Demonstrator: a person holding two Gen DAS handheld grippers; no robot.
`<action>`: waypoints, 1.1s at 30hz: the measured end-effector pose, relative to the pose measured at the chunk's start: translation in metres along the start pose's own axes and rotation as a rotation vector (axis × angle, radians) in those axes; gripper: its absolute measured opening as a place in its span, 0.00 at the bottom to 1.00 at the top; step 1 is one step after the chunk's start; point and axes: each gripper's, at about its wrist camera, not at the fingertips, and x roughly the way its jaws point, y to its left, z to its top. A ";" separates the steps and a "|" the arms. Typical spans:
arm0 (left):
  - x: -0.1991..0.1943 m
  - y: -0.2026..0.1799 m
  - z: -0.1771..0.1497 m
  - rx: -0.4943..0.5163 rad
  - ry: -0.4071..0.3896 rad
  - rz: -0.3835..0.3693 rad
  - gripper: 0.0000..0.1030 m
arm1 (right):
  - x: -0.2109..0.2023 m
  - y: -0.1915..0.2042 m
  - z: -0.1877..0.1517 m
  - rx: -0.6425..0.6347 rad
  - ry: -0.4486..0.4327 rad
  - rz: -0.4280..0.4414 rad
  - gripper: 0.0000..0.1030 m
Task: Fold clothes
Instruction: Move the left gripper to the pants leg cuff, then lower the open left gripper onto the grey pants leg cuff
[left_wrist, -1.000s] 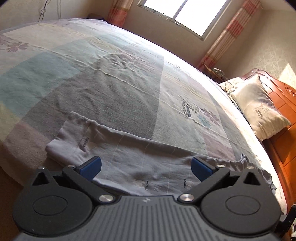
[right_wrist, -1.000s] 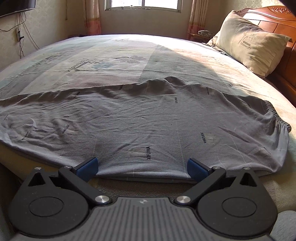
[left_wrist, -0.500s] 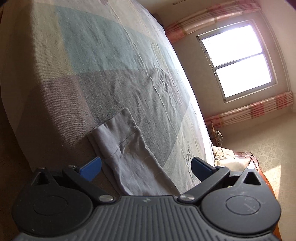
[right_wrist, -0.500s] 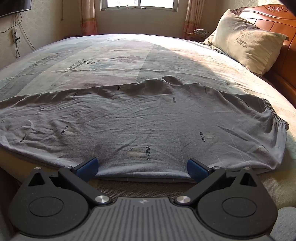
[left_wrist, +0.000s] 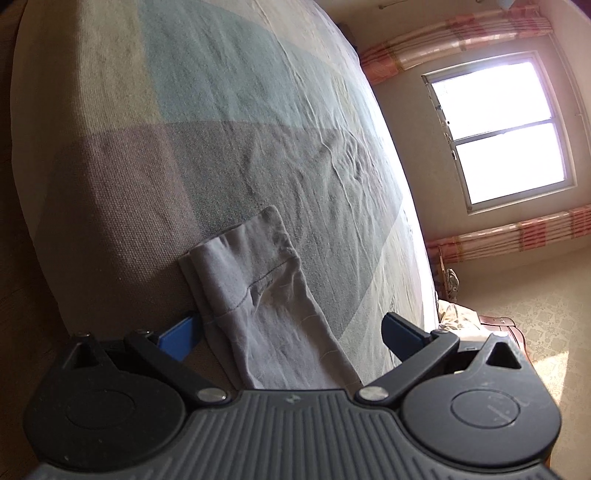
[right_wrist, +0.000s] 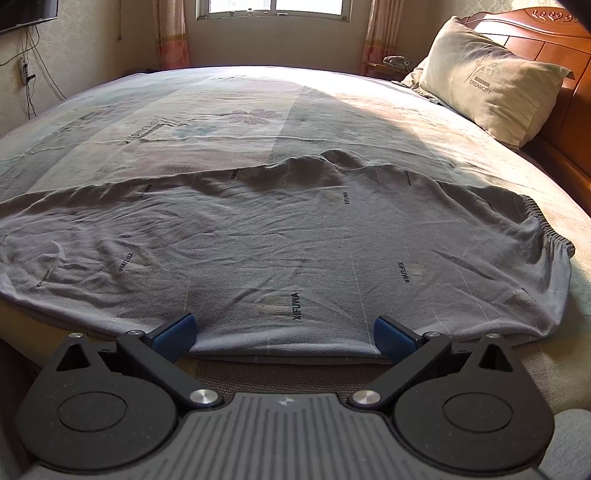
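Bed sheet (right_wrist: 221, 110) carries grey trousers (right_wrist: 277, 240), partly hidden; both grippers' fingers spread, empty.

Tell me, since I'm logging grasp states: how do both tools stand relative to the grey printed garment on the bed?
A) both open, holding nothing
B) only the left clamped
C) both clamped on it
A: the left tool and right tool are both spread wide, the grey printed garment lying loose between their fingers.

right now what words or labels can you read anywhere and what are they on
"XIFUWA": printed repeatedly on the grey garment, clearest near its front edge.
"DREAMCITY": on the pillow.
Print on the bedsheet: too blurred to read.
Mark on the garment's leg end, left wrist view: unreadable.
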 end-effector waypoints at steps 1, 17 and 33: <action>0.000 0.000 0.000 -0.006 -0.014 0.006 0.99 | 0.000 0.000 0.000 0.000 0.000 0.000 1.00; 0.019 -0.003 0.005 -0.053 0.013 -0.027 0.99 | 0.001 0.002 -0.001 0.008 -0.003 -0.013 1.00; 0.028 0.032 -0.008 -0.126 -0.022 -0.210 0.99 | 0.000 0.003 0.000 0.014 0.000 -0.019 1.00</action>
